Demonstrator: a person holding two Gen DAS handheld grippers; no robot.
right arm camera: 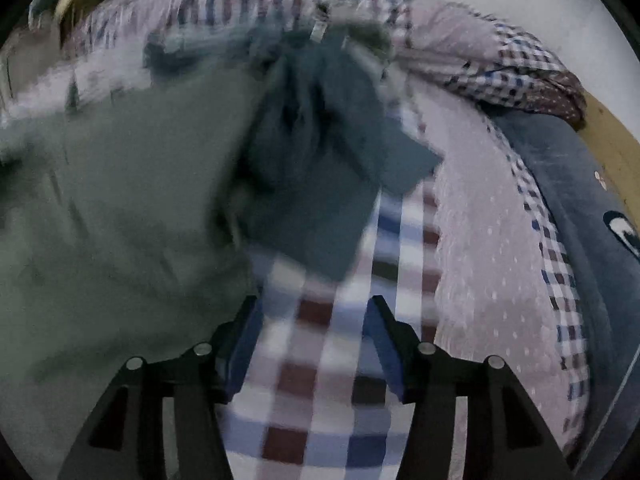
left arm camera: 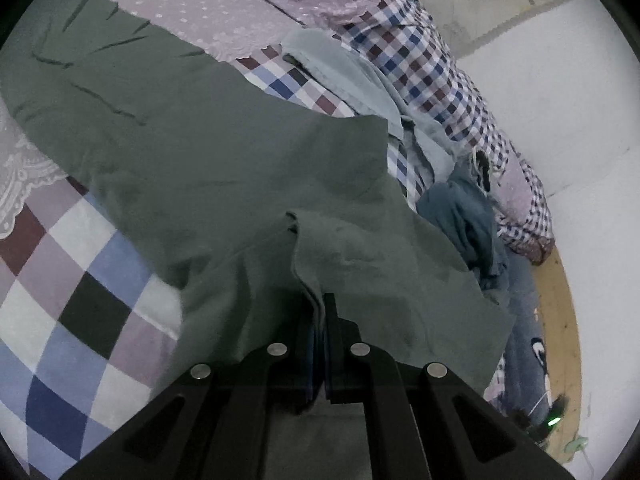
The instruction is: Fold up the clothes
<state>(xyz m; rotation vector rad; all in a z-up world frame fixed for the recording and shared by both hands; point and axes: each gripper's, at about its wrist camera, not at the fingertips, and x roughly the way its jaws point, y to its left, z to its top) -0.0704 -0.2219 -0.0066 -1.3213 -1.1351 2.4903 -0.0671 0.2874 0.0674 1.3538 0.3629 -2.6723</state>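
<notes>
A large grey-green garment (left arm camera: 208,152) lies spread over the checked bed cover. My left gripper (left arm camera: 320,304) is shut on a folded edge of this garment, which bunches up between the fingers. In the right wrist view the same grey-green garment (right arm camera: 120,208) fills the left side, blurred by motion. A dark blue garment (right arm camera: 320,152) lies crumpled beside it. My right gripper (right arm camera: 314,308) is open over the checked cover, with nothing between its fingers; its left finger is close to the grey-green cloth's edge.
The checked bed cover (left arm camera: 60,288) has a lilac dotted panel (left arm camera: 208,12). A pale blue garment (left arm camera: 340,68) and a dark blue garment (left arm camera: 464,216) lie near the bed's right edge. Beyond are a person's jeans (right arm camera: 568,184), a wooden strip (left arm camera: 560,320) and white floor (left arm camera: 560,100).
</notes>
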